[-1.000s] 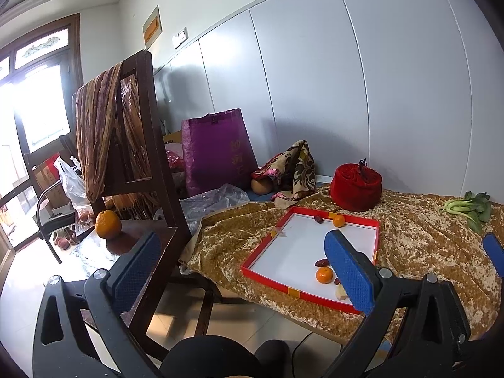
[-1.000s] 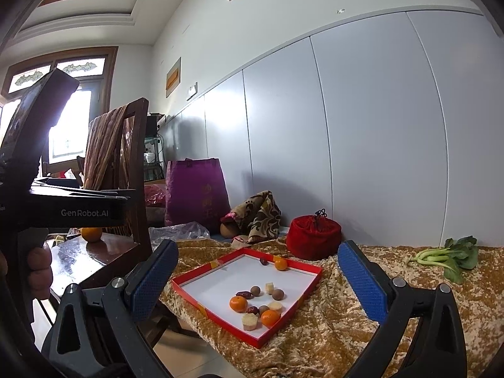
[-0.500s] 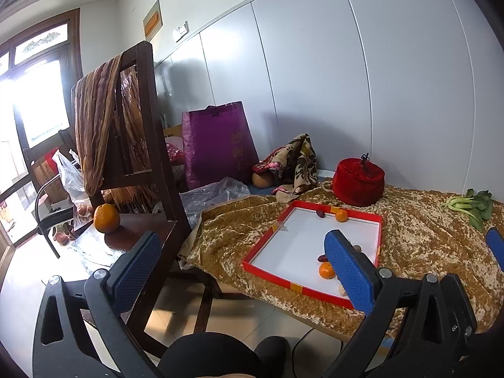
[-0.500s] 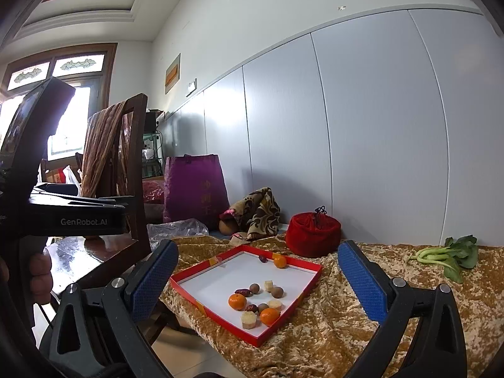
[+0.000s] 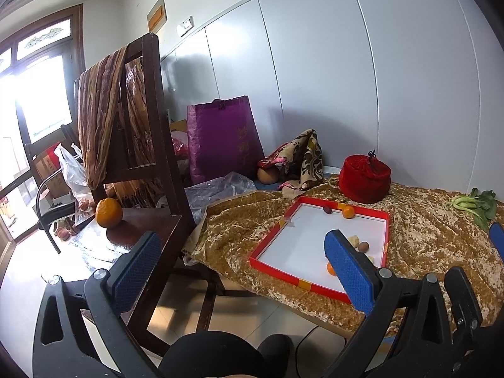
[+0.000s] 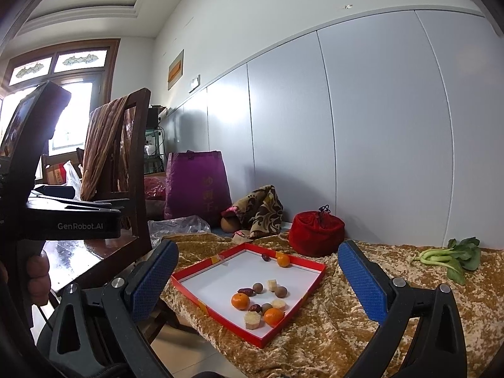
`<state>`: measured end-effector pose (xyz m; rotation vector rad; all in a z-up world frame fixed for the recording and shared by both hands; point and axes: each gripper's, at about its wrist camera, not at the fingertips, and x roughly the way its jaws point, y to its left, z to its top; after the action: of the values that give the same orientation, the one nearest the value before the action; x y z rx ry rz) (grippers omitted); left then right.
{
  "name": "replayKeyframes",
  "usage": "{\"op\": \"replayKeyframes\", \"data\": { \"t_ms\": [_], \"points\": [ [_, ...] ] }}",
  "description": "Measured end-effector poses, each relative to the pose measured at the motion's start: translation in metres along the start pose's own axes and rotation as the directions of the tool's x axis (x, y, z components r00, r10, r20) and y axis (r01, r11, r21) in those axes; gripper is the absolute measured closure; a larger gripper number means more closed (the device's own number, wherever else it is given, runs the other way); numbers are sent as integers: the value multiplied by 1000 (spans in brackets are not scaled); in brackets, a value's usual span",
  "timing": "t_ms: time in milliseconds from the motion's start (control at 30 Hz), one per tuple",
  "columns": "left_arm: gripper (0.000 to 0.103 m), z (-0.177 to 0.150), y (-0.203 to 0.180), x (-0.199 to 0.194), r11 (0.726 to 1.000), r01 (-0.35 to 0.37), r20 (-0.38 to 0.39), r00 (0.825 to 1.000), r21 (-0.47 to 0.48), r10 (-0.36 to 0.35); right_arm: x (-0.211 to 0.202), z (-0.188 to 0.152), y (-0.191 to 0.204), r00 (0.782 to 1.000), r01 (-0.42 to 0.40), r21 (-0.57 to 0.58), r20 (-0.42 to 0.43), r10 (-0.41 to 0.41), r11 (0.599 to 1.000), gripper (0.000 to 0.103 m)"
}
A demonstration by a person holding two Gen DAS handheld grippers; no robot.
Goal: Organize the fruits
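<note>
A red-rimmed white tray (image 6: 315,278) lies on the gold cloth and holds several small oranges, dates, brown round fruits and pale chunks; one orange (image 6: 240,301) lies near its front. The tray also shows in the left wrist view (image 5: 386,230). A larger orange (image 5: 109,212) sits on the dark wooden chair seat (image 5: 148,220) to the left. My left gripper (image 5: 242,267) is open and empty, in the air between chair and tray. My right gripper (image 6: 256,283) is open and empty, short of the tray.
A red velvet pouch (image 6: 316,233) stands behind the tray. Green leafy vegetables (image 6: 450,256) lie at the right on the cloth. A purple bag (image 5: 225,138), a plastic sheet (image 5: 217,189) and patterned fabric (image 5: 302,157) sit by the wall. The chair back carries a striped scarf (image 5: 100,110).
Both grippers have moved forward slightly toward the table; the chair, orange and tray appear a little larger. Both stay open and empty.
</note>
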<state>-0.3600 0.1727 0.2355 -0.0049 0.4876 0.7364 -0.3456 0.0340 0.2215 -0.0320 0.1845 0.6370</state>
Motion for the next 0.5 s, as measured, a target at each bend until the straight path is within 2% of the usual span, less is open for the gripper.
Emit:
{"op": "replayKeyframes", "data": {
  "t_ms": [500],
  "points": [
    [0,-4,4,6,1000,-3,-12,1000,-4,3,8,-2,9,1000,-7,-23,-1,7,1000,1]
  ]
}}
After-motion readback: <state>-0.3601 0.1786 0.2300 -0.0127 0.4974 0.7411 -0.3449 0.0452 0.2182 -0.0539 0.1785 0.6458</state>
